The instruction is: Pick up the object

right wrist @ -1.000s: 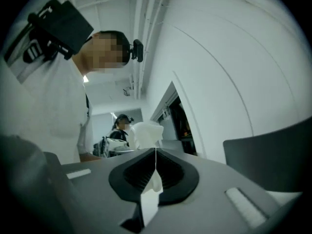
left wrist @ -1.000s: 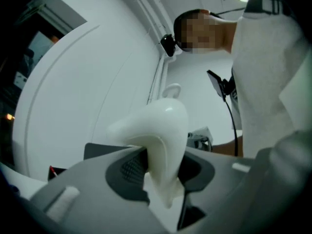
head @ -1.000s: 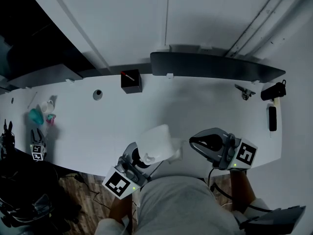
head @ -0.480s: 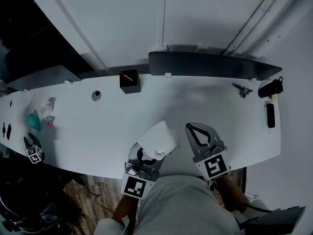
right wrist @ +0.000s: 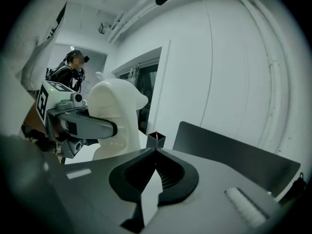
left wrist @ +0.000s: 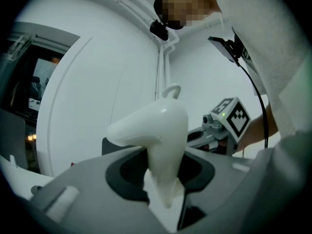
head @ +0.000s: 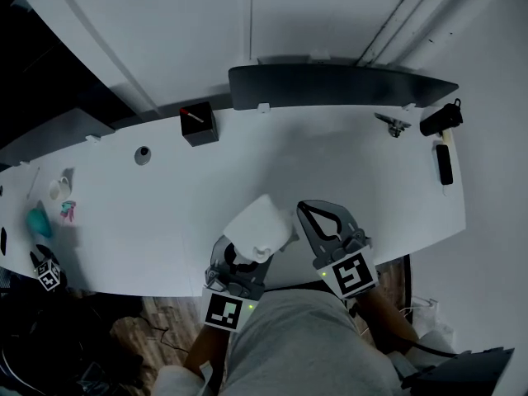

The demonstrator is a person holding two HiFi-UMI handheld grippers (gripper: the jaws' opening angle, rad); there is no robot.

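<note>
Surface: a long white surface [head: 165, 213] is set against a white wall, with a dark panel [head: 338, 85] along its far edge.
Object: a white object [head: 258, 225] is held at the near edge of the surface; whether its base touches the surface cannot be told.
Left hand-held gripper [left wrist: 163, 174]: it is closed on the narrow lower part of the white object, which is pinched from both sides while the broad rounded part stands above the jaws.
Right hand-held gripper [right wrist: 156, 152]: it is closed with its jaw tips met and nothing between them, and is placed just to the right of the white object.
Far side: a black box [head: 198, 124] and a small round disc [head: 143, 153] are seen well apart from the white object.
Right end: a black bar [head: 444, 163] is laid near the edge.
</note>
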